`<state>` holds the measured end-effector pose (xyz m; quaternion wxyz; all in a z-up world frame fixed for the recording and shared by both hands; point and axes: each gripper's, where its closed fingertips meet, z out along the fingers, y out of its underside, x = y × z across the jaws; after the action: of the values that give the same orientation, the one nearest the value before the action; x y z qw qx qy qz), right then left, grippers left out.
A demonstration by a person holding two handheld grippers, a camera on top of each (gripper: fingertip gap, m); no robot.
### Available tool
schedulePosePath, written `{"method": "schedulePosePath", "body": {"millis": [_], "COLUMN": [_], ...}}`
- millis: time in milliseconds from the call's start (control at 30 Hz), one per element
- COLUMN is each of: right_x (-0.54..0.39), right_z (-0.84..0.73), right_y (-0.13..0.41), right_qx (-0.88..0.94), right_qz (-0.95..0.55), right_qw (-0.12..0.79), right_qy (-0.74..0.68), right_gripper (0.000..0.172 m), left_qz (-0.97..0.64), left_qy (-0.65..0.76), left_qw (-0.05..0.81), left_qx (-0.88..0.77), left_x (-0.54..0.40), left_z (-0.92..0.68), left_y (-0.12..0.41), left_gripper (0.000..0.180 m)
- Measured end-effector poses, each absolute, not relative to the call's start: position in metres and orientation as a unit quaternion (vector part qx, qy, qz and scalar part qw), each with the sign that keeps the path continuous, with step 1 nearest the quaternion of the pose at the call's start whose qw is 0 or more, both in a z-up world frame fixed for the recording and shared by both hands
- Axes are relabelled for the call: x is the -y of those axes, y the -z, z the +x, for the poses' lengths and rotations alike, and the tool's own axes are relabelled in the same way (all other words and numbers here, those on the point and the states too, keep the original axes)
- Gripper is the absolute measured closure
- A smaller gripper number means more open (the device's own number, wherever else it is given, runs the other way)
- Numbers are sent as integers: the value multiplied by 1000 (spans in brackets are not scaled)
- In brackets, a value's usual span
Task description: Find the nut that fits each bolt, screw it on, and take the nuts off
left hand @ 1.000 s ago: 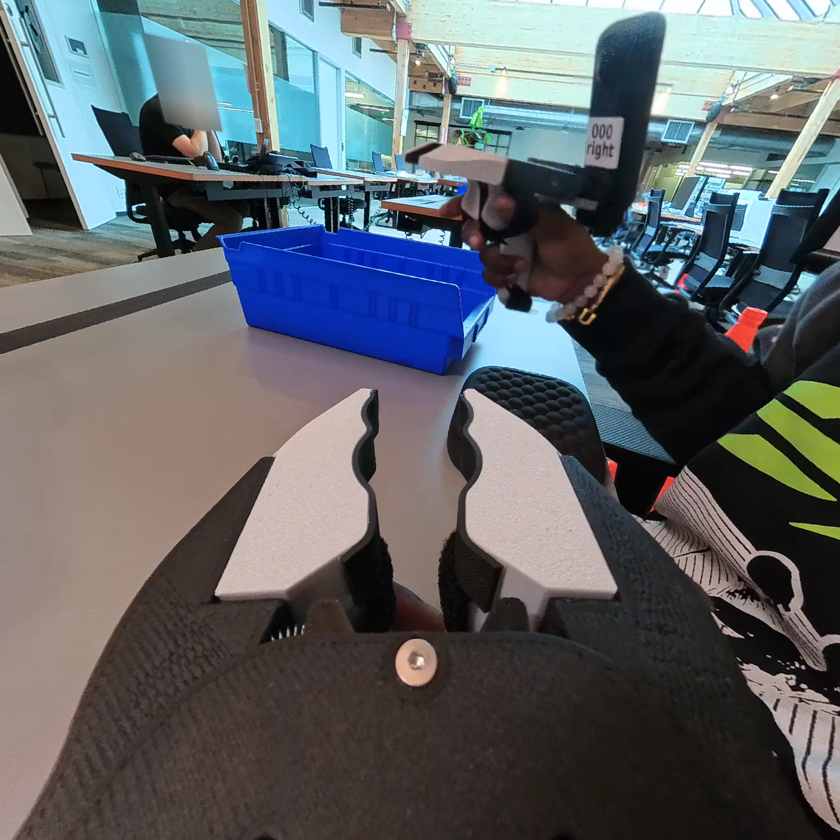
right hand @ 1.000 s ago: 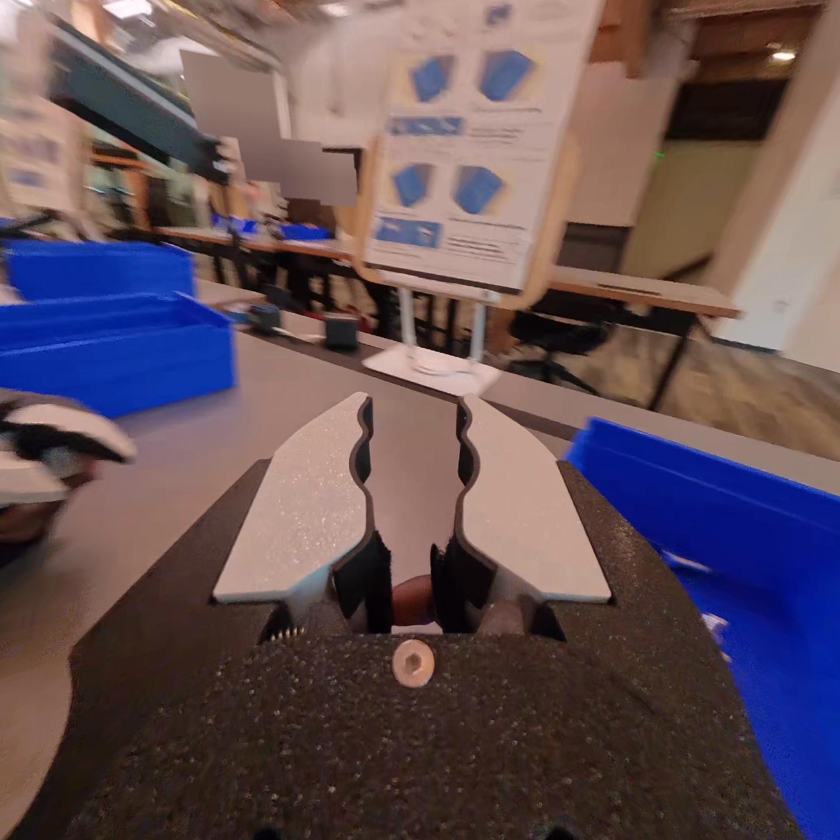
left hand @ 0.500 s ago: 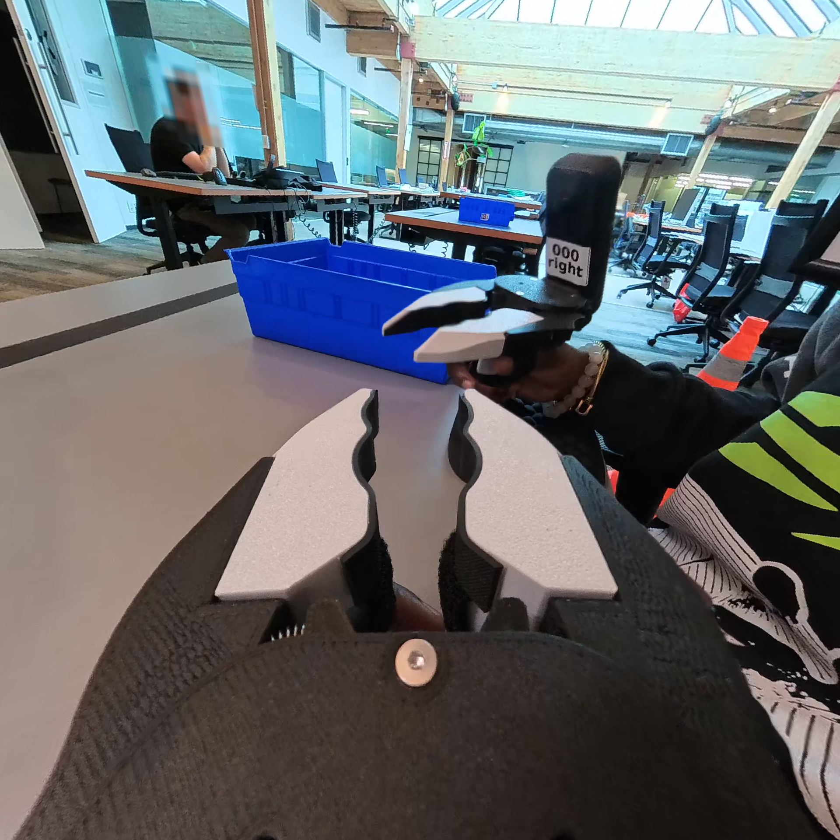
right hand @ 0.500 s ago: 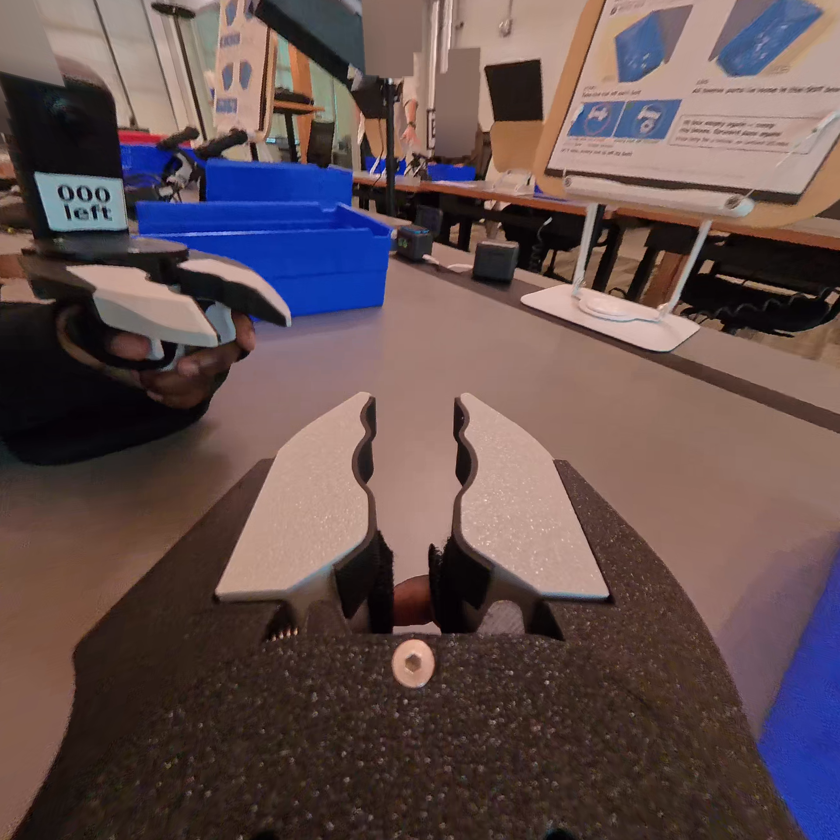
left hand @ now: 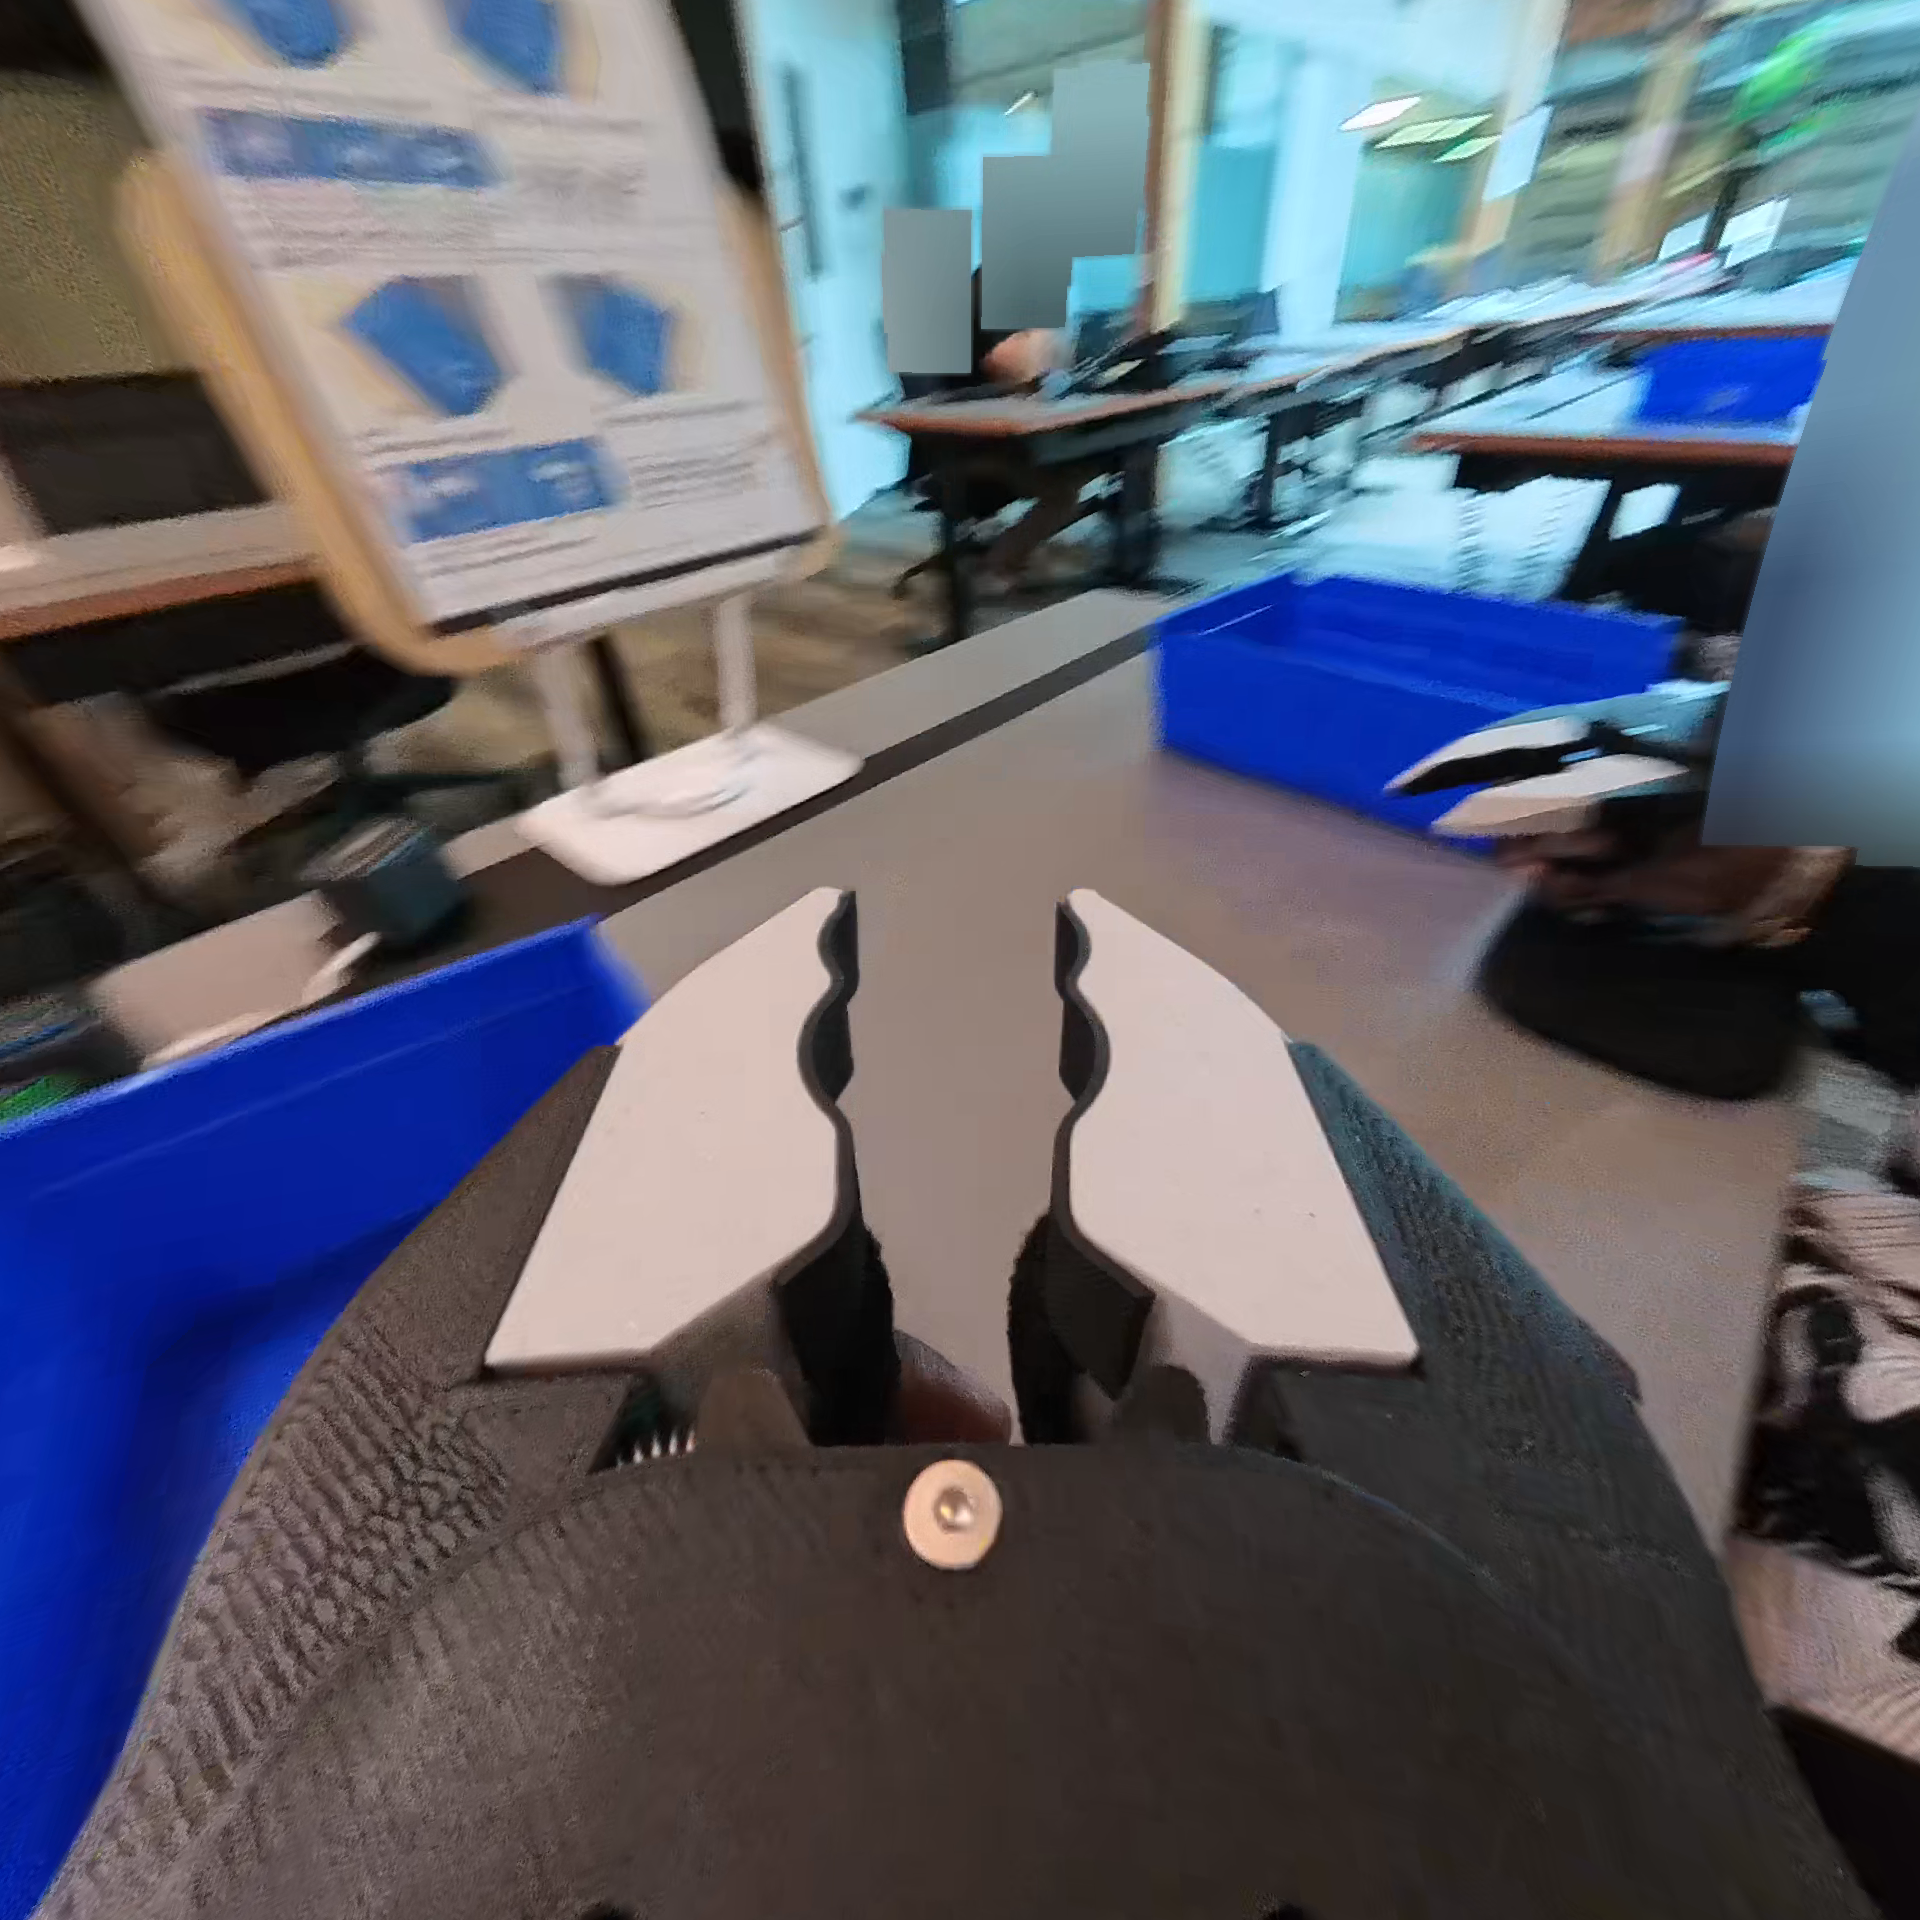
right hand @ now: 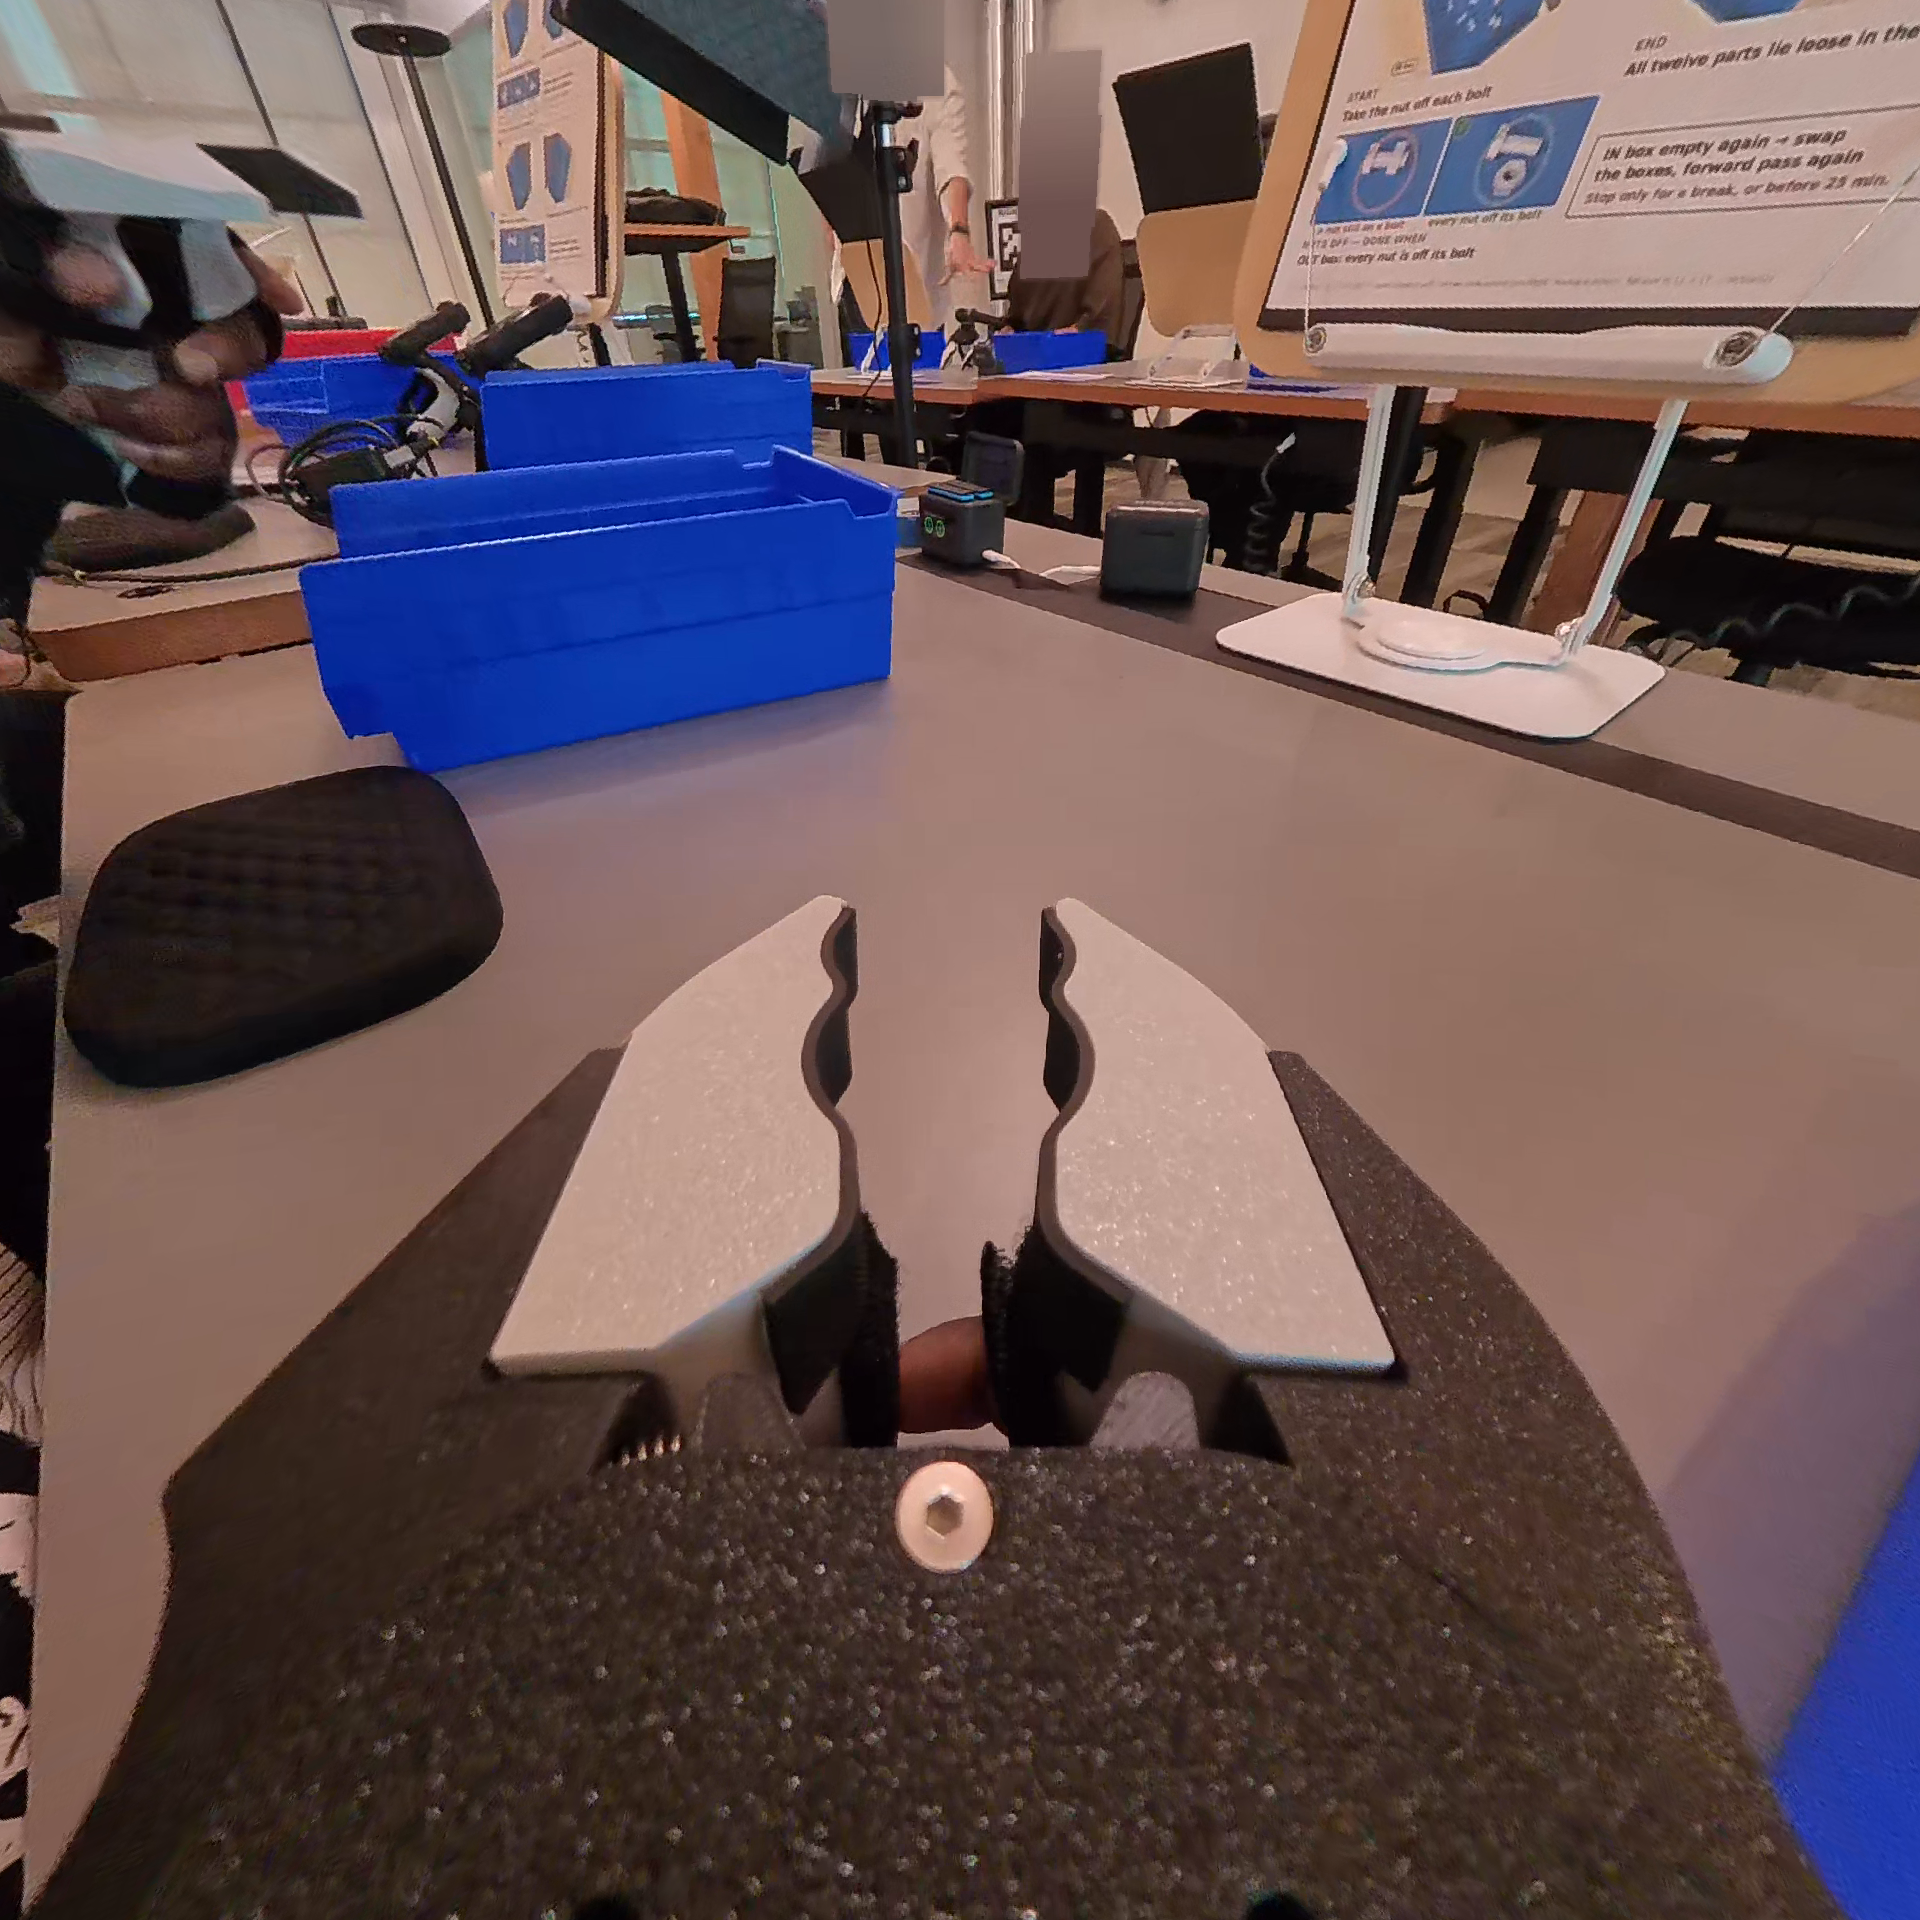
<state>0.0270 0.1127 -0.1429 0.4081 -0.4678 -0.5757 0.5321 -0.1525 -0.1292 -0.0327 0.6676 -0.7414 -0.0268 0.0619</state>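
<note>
- In the left wrist view, much of it blurred, we saw the left gripper [left hand: 956, 914] above the grey table [left hand: 1195, 883], its two pale fingers [left hand: 727, 1122] parted by a moderate gap with only bare tabletop between them; nothing was in its grasp.
- A blue bin [left hand: 260, 1195] lay just beside it at lower left, and a second blue bin [left hand: 1351, 686] stood farther off at right.
- The right gripper [left hand: 1538, 779] showed near that far bin, held by a hand [left hand: 1662, 894]; its tips looked slightly apart.
- An instruction board on a white stand [left hand: 686, 790] stood beyond the table's dark seam.
- We could make out no nut or bolt in this view; the bins' insides were hidden or too blurred to tell.
- In the right wrist view, the right gripper [right hand: 948, 925] hung over the same table [right hand: 1351, 935], its fingers [right hand: 717, 1143] likewise moderately apart and holding nothing.
- A black padded rest [right hand: 281, 914] lay at left, near stacked blue bins [right hand: 613, 623].
- The board's white base [right hand: 1444, 665] sat at far right, with two small dark boxes [right hand: 1153, 545] beyond the bins.
- A blue strip [right hand: 1849, 1662] edged the lower right corner.
- Here too we saw no nuts or bolts.
</note>
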Motion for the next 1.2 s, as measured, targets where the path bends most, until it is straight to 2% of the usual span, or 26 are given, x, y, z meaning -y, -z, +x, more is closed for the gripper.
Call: {"method": "schedulePosePath", "body": {"millis": [67,167,300,400,567,767,933,1000,1100,1200], "right_x": [-112,-112,-112,-111,-109,-111,-112,-112,-113,-113], "right_z": [27,28,28,26,25,25,26,27,29,30], "right_y": [143,142,140,142,145,144,141,140,137,135], "right_qx": [576,577,575,579,588,582,576,572,566,562], "right_qz": [-466,-463,-463,-467,-467,-470,-467,-464,-460,-455], "right_qw": [410,410,400,390,391,387,391,395,400,406], "right_qy": [-532,-534,-543,-543,-532,-539,-545,-549,-555,-559], "right_gripper": [138,138,138,138,138,138,138,138,138,139], "left_qz": [-773,-851,-917,-942,-956,-967,-971,-974,-976,-966], "left_qy": [-84,-96,-114,-106,-69,-22,23,33,23,1], "left_qw": [622,479,364,317,272,213,186,180,189,258], "left_qx": [89,192,118,33,-90,-140,-148,-133,-104,-34], "left_x": [161,193,190,181,168,161,163,165,169,170], "left_z": [-202,-251,-250,-251,-256,-261,-255,-253,-252,-255], "left_y": [50,112,174,199,215,233,238,238,237,222], "left_gripper": [144,142,146,146,146,149,167,168,168,169]}}
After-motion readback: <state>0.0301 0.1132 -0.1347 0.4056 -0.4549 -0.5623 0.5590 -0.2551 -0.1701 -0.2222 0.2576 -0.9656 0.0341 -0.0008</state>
